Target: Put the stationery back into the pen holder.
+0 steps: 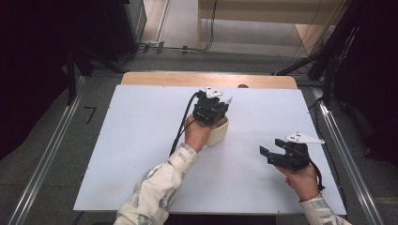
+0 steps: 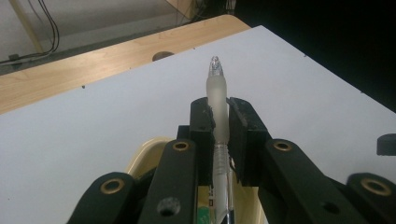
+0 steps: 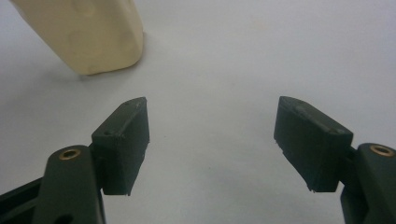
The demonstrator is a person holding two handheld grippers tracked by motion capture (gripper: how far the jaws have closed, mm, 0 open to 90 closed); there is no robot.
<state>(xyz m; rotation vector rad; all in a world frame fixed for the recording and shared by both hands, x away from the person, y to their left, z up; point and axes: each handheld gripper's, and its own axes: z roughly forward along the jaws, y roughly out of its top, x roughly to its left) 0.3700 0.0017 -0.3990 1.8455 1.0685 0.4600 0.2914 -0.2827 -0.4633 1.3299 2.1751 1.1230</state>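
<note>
Your left gripper (image 2: 218, 122) has its jaws pinched tight on a pen (image 2: 217, 100) — frosted grip section between the pads, clear tip poking out past them. In the high view that gripper (image 1: 212, 111) sits right over the cream cup (image 1: 219, 133) in the middle of the white surface (image 1: 141, 154), and the left gripper view shows the cup's rim (image 2: 147, 149) just below the jaws. Looks to me like you're either dropping the pen in or lifting it out.

Either way, keep the pen lined up with the cup's opening and move straight along its axis — a sideways drag could tip that light cup. Don't loosen the pinch until the pen rests inside.

Your right gripper (image 1: 274, 152) sits well off to the side, jaws spread wide with nothing between them. It faces the cup (image 3: 88, 37), so bring it in to steady the wall if things wobble.
</note>
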